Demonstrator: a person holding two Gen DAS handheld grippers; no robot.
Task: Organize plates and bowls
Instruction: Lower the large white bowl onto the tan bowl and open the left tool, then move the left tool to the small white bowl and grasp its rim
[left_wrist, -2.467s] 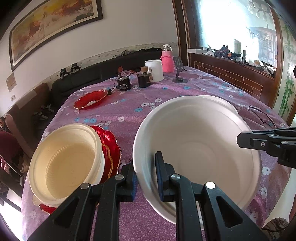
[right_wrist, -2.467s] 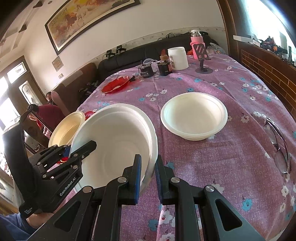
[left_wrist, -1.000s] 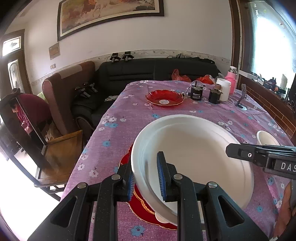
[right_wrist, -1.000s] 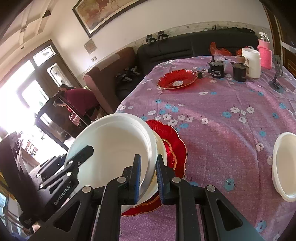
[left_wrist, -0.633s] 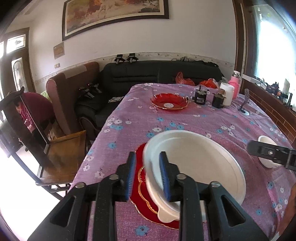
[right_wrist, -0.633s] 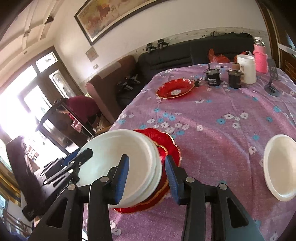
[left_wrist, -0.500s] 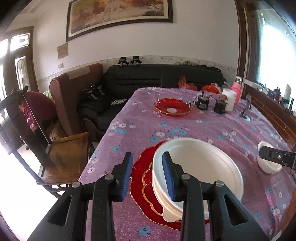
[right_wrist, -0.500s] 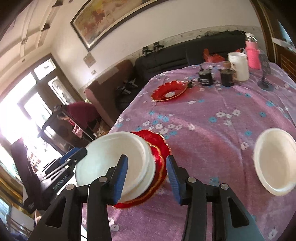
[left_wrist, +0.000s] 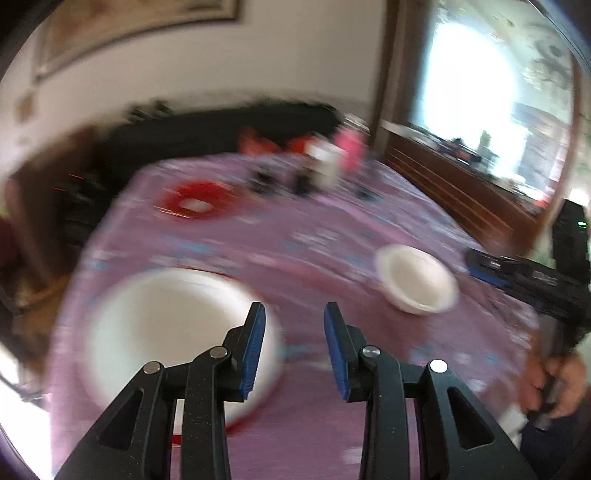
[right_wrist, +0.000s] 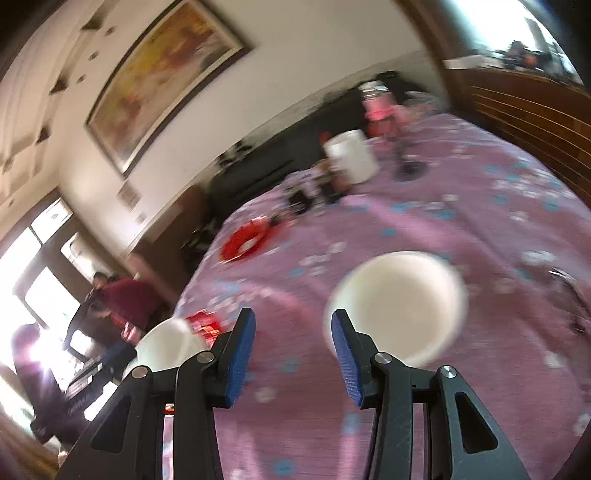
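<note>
Bowl (right_wrist: 397, 306), white and thin-walled, sits alone mid-worktop (right_wrist: 480, 206), just ahead of our right gripper (right_wrist: 291, 354); both grippers' fingers stand apart, empty. We judge it light, slightly flexible and slippery, best pinched at the near rim. Our left gripper (left_wrist: 293, 347) hangs beside the stacked white bowl (left_wrist: 173, 332).

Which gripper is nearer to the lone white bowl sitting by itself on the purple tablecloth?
Right. The right gripper is open with the lone white bowl just beyond its fingertips. The left gripper, also open and empty, sits beside the stacked bowl, farther from the lone one.
</note>
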